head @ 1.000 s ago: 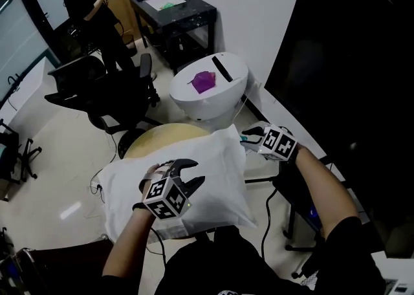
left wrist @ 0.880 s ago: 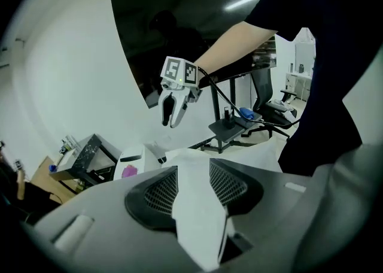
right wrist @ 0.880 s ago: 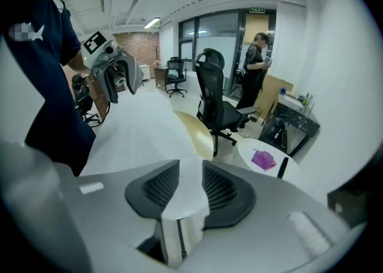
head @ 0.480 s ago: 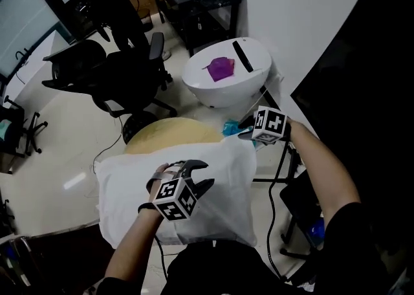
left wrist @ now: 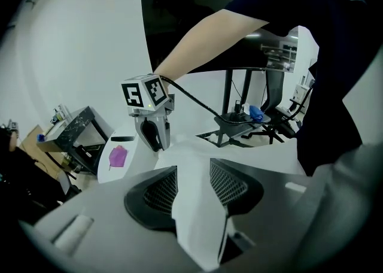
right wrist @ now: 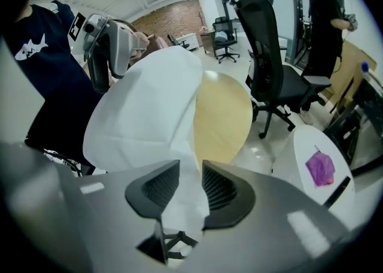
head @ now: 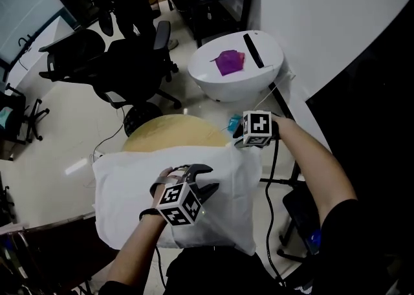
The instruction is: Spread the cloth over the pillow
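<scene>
both grippers lowered since a second ago. left gripper (head: pixel 209 178): jaws clamped on white fabric cloth (head: pixel 129 190), near edge. right gripper (head: pixel 238 137): jaws clamped on its far corner. cloth lies spread over round pale wooden table (head: pixel 168 133).

— Where does the white cloth (head: pixel 136 184) lie?
— Puffed up across the round wooden worktop (head: pixel 174 133), covering its near half.
— And the hand-held grippers?
— The left hand-held gripper (head: pixel 204 180) sits on the cloth's near middle. The right hand-held gripper (head: pixel 238 137) is at its far right corner.
— What's beyond them?
— A white round table (head: pixel 236 88) bearing a purple object (head: pixel 228 62) and a black bar (head: pixel 253 50). A black office chair (head: pixel 132 70) stands to its left.
</scene>
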Demonstrator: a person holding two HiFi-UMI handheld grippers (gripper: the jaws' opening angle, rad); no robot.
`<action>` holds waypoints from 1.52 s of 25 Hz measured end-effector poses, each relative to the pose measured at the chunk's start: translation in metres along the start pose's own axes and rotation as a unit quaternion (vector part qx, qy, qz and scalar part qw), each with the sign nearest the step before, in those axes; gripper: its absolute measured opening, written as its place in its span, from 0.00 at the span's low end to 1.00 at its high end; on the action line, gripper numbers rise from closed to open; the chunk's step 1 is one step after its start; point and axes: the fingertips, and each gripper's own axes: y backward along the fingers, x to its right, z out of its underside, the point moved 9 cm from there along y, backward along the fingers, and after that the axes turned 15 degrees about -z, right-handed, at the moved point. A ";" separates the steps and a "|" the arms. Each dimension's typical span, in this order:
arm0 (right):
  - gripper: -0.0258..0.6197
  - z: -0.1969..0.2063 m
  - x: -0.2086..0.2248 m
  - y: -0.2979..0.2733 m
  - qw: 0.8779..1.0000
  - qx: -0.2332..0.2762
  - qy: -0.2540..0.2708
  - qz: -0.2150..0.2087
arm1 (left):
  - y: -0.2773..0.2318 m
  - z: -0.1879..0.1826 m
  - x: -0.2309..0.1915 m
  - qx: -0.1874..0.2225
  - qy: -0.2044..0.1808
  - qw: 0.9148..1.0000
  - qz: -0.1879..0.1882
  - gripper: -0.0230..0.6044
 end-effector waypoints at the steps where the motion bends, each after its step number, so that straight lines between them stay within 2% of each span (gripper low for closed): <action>1: 0.24 -0.001 0.001 -0.003 1.000 -0.007 0.002 -0.008 | -0.001 0.001 0.001 -0.001 0.002 1.000 0.002 0.29; 4: 0.21 -0.002 0.003 -0.010 0.999 -0.021 0.006 -0.023 | -0.004 0.003 0.004 -0.004 0.003 1.000 0.006 0.29; 6: 0.08 -0.001 0.004 -0.010 1.000 -0.022 0.006 -0.021 | -0.005 0.003 0.004 -0.005 0.003 1.000 0.007 0.29; 9: 0.06 0.001 0.005 -0.007 1.000 -0.017 0.004 -0.013 | -0.006 0.003 0.005 -0.004 0.003 1.000 0.008 0.29; 16: 0.06 0.011 0.019 0.020 0.999 -0.009 -0.005 0.051 | -0.008 0.006 0.005 -0.011 0.001 1.000 0.010 0.29; 23: 0.06 0.024 0.046 0.026 0.991 -0.017 -0.031 0.126 | -0.013 0.009 0.010 -0.016 0.004 1.000 0.016 0.29; 33: 0.07 0.019 0.059 -0.010 0.990 -0.011 -0.045 0.131 | -0.013 0.013 0.007 -0.020 0.016 1.000 0.009 0.29; 36: 0.11 0.018 0.056 0.002 0.989 0.015 -0.054 0.137 | -0.009 0.011 0.007 -0.019 0.018 1.000 0.003 0.29; 38: 0.19 0.016 0.048 0.017 0.987 0.044 -0.060 0.141 | -0.002 0.009 0.007 -0.015 0.018 1.000 -0.002 0.29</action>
